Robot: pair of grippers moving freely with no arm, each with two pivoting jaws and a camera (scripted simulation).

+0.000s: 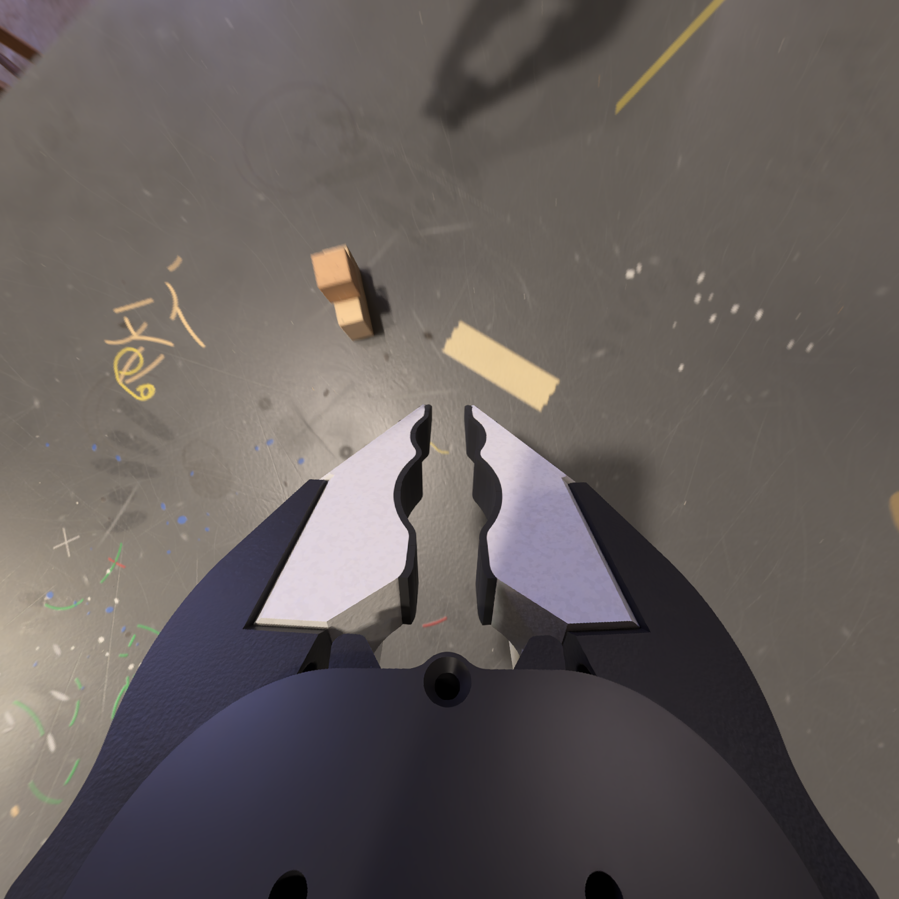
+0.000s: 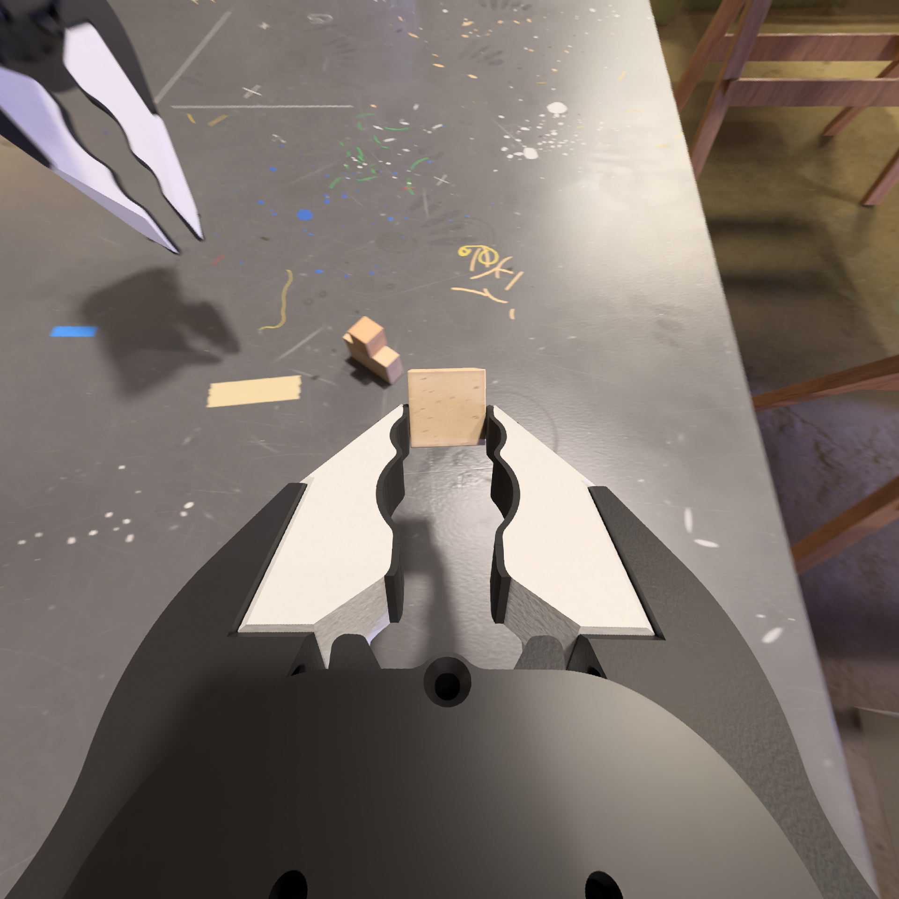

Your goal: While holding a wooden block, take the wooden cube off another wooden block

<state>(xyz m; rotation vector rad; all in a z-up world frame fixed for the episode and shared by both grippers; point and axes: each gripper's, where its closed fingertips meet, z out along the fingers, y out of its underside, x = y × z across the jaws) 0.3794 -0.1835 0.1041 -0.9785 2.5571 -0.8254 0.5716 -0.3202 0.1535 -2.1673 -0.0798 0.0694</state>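
A small wooden cube (image 2: 366, 332) sits on one end of a short wooden block (image 2: 386, 365) that lies on the grey table. In the left wrist view the cube (image 1: 333, 275) and the block (image 1: 355, 318) are ahead and to the left of my fingertips. My right gripper (image 2: 446, 407) is shut on a second wooden block (image 2: 446, 389), held upright at its fingertips above the table, just right of the stack. My left gripper (image 1: 447, 411) is empty, its fingers a narrow gap apart, above the table. It also shows at the upper left of the right wrist view (image 2: 188, 244).
A tan tape strip (image 1: 501, 372) lies on the table near the stack, also in the right wrist view (image 2: 254, 390). A blue tape piece (image 2: 73, 332) lies at the left. The table edge (image 2: 705, 292) runs along the right, with wooden furniture frames (image 2: 788, 87) beyond it.
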